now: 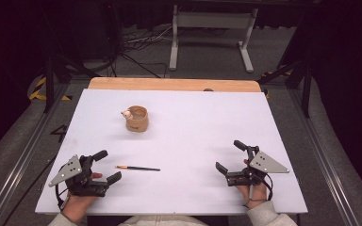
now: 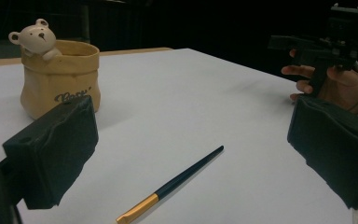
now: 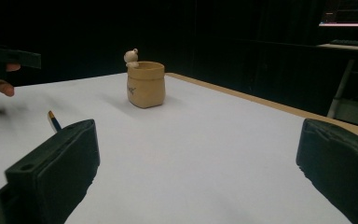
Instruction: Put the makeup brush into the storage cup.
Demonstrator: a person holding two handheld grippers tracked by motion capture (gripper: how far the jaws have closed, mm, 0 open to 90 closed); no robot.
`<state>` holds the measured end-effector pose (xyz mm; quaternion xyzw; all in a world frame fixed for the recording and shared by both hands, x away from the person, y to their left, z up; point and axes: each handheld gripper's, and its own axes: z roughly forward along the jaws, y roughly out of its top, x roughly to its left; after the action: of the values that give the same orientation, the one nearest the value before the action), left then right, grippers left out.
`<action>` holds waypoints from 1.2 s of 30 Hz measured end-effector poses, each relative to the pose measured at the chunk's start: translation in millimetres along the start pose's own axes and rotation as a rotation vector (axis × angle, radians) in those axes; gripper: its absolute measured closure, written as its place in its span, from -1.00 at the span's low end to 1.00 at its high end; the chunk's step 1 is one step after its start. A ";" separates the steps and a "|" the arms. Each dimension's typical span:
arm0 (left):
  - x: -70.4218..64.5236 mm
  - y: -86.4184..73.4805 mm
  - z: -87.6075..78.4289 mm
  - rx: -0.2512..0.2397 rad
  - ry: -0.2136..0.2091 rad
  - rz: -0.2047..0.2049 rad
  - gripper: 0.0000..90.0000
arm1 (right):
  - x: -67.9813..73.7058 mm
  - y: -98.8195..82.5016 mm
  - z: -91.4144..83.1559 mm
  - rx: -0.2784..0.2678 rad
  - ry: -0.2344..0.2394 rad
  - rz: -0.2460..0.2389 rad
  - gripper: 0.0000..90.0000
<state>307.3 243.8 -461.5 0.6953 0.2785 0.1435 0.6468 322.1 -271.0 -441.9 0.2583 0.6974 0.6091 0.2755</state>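
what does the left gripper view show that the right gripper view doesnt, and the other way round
Left gripper view: the whole pen lying flat on the white table, black with a gold end, between that view's own wide-open jaws, and the lettering on the bear pot at close range. The right gripper shows farther off in the person's hand.

Right gripper view: the table's wooden far edge, a desk leg beyond it, and part of the left gripper at the frame's edge.

Both: the bear pot upright, the pen at least in part, the white table, open empty jaws.

Lab: black curtains point(image 1: 339, 42), floor cables point(image 1: 136, 44), white table point(image 1: 193, 136).
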 end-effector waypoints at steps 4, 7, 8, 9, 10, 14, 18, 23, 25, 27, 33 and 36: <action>-2.6 1.8 1.8 0.017 0.003 0.018 -0.95 | -0.4 0.0 -0.6 -0.001 0.004 0.004 -1.00; -3.4 2.7 3.5 0.032 -0.006 0.019 -0.95 | 0.0 0.7 -1.9 -0.003 0.006 0.001 -1.00; -3.4 3.2 3.8 0.037 -0.003 0.025 -0.95 | 0.1 0.9 -2.1 -0.001 0.004 0.002 -1.00; -4.2 3.9 4.1 0.052 0.007 0.026 -0.95 | 0.2 1.0 -2.2 0.000 0.001 0.002 -1.00; -4.3 4.7 4.1 0.057 0.008 0.030 -0.96 | 0.4 1.1 -2.3 0.001 0.000 0.002 -1.00; -6.0 9.6 4.5 0.062 0.007 0.049 -0.96 | 1.3 1.4 -3.0 -0.002 0.002 -0.007 -1.00; -6.6 15.3 3.2 0.090 0.014 0.049 -0.95 | 1.9 1.3 -2.6 0.005 0.001 -0.011 -1.00; -6.1 21.9 2.2 0.102 0.003 0.073 -0.92 | 2.8 1.4 -1.6 0.018 0.022 -0.017 -1.00; -6.8 25.0 2.0 0.098 0.014 0.084 -0.95 | 3.3 1.6 -1.3 0.023 0.023 -0.020 -1.00; -5.6 29.0 2.2 0.111 -0.006 0.093 -0.95 | 3.4 1.8 -1.1 0.021 0.030 -0.018 -1.00; 0.3 36.9 3.0 0.141 -0.047 0.123 -0.88 | 3.0 2.0 -0.7 0.025 0.041 -0.005 -0.99; 4.9 42.0 4.1 0.168 -0.065 0.144 -0.86 | 2.5 1.9 -0.7 0.025 0.046 -0.001 -0.98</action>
<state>322.1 242.9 -421.7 0.7696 0.2176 0.1430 0.5830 319.8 -269.5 -440.2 0.2475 0.7112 0.6059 0.2565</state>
